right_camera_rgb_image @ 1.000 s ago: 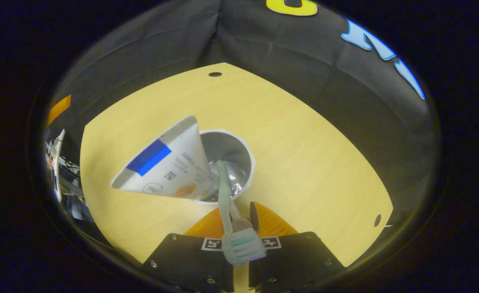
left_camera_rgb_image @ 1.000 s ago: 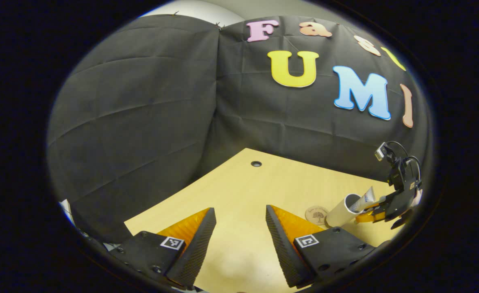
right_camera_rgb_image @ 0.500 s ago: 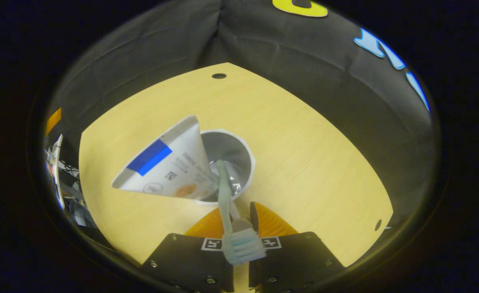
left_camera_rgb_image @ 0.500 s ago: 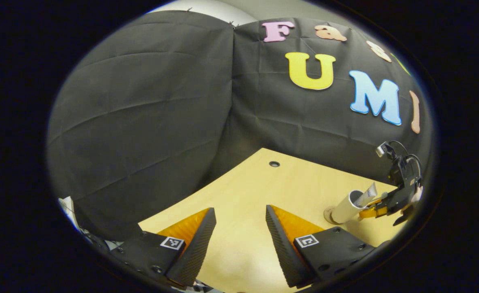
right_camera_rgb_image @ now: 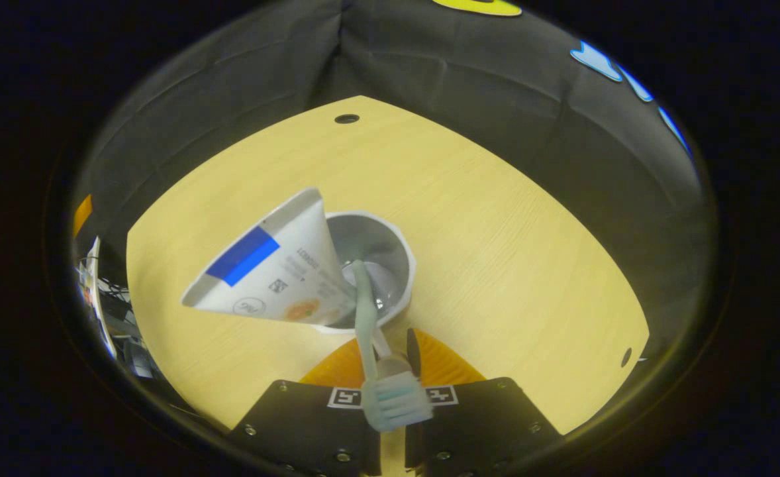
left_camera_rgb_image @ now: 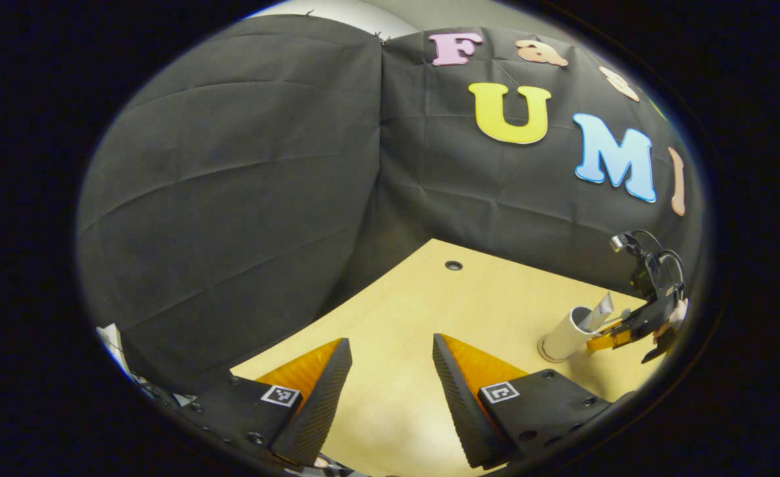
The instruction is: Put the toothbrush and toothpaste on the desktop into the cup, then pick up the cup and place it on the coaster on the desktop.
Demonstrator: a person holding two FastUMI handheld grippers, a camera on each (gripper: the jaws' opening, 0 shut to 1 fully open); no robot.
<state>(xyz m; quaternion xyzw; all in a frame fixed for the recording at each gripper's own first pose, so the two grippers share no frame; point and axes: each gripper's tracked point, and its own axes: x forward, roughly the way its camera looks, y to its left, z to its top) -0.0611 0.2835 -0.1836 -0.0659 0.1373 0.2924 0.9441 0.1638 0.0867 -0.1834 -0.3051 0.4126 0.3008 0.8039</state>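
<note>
The white cup [right_camera_rgb_image: 370, 265] sits directly ahead of the right claw [right_camera_rgb_image: 390, 351], whose two orange fingers are pinching its near rim. Inside it, the toothpaste [right_camera_rgb_image: 274, 271] leans out toward the claw's left, and the toothbrush [right_camera_rgb_image: 370, 331] slants back over the claw, its bristled head [right_camera_rgb_image: 396, 401] lying above the finger bases. In the left gripper view the cup [left_camera_rgb_image: 565, 334] stands on the coaster [left_camera_rgb_image: 545, 354], far off to the right of the left claw [left_camera_rgb_image: 390, 384], which hovers spread wide and empty over the wooden counter [left_camera_rgb_image: 423, 311], the right claw [left_camera_rgb_image: 605, 340] at the cup's side.
</note>
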